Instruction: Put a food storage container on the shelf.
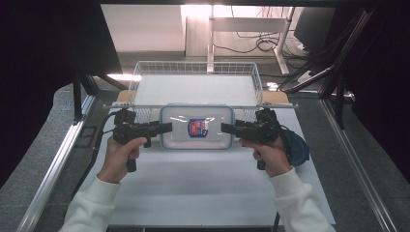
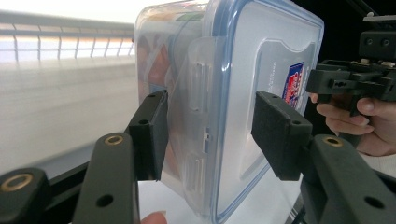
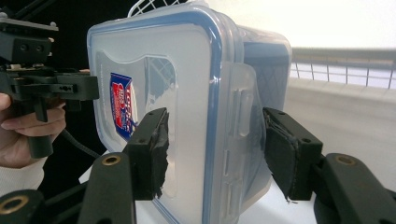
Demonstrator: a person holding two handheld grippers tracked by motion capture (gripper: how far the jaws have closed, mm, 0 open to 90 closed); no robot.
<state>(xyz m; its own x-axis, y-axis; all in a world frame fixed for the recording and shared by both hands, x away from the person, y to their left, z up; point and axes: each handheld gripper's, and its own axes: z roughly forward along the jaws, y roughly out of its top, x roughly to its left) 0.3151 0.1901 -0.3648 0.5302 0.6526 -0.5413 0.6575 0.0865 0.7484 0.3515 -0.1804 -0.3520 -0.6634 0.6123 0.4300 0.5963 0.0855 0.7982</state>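
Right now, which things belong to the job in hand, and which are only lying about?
In the job:
- lidded plastic container
- left hand-held gripper, clamped on one end
- right hand-held gripper, clamped on the other end

Lying about:
- wire basket behind the container
- blue object by the right hand

1. The clear plastic food container (image 1: 197, 127) had a blue-rimmed snap-lock lid with a red and blue label at its centre.
2. Its lid was on, side latches folded down.
3. It sat level, lid up, lengthwise across the white table, just before the wire basket.
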